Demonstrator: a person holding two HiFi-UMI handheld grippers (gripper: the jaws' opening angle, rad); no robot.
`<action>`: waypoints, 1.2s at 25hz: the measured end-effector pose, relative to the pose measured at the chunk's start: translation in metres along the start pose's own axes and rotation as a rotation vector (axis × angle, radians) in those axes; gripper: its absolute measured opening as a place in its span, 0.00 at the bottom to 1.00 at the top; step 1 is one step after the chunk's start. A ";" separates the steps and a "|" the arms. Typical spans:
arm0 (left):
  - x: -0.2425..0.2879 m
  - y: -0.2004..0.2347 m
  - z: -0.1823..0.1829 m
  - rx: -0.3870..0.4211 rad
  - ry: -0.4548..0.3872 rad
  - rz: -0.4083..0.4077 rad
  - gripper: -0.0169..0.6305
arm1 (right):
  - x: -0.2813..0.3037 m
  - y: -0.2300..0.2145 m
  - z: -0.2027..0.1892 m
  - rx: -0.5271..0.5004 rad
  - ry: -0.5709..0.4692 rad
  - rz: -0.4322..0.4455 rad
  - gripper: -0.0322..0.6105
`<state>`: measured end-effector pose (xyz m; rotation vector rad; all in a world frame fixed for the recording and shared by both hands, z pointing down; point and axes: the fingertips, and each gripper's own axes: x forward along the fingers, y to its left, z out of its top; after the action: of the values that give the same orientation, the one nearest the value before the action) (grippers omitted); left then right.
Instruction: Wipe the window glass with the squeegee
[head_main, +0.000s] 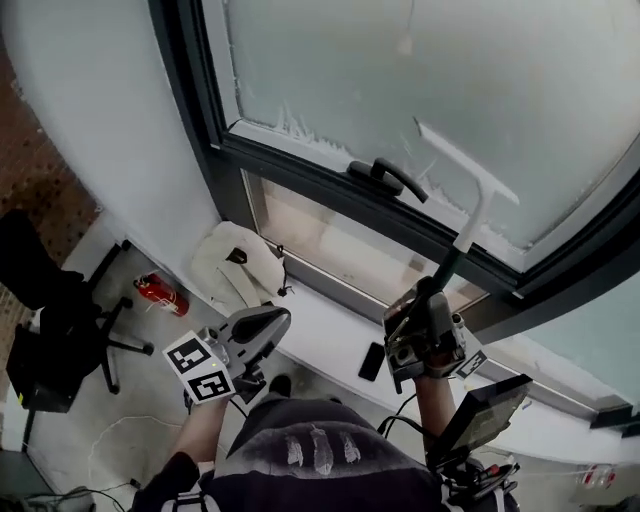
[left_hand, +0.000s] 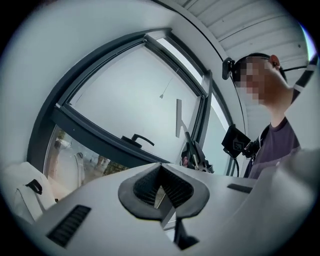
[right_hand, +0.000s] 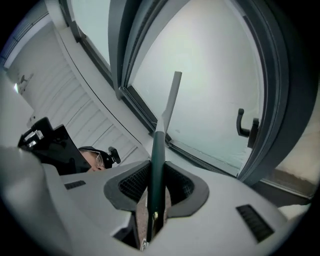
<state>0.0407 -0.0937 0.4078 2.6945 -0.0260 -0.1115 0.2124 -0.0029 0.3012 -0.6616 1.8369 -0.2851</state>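
Right gripper (head_main: 428, 305): jaws clamped on the dark handle of the squeegee (head_main: 468, 190), which runs straight out from between the pads (right_hand: 176, 186). Squeegee: pale neck and blade, held up and away from the gripper; blade set aslant across the lower part of the window glass (head_main: 400, 80), above and right of the black window handle (head_main: 390, 176). Whether the blade touches the pane cannot be told.

Left gripper (head_main: 272, 322): jaws together, nothing between them, held low and left, well apart from the squeegee, marker cube toward the person.

Surroundings: dark window frame (head_main: 300, 175); white sill (head_main: 320, 335) bearing a dark phone (head_main: 371, 361); white bag (head_main: 235, 265), red fire extinguisher (head_main: 160, 293) and black chair (head_main: 60, 325) on the floor below.
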 end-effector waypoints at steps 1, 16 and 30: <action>0.002 -0.006 0.000 0.007 -0.011 0.013 0.04 | -0.001 -0.002 -0.002 0.006 0.027 -0.004 0.20; -0.088 -0.051 -0.044 -0.026 -0.084 0.422 0.04 | -0.002 -0.033 -0.105 0.246 0.373 -0.006 0.20; -0.203 -0.065 -0.032 -0.022 -0.182 0.476 0.04 | 0.043 -0.004 -0.246 0.428 0.497 -0.003 0.20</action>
<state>-0.1587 -0.0140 0.4238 2.5676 -0.7088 -0.2062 -0.0236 -0.0606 0.3588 -0.3064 2.1444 -0.8795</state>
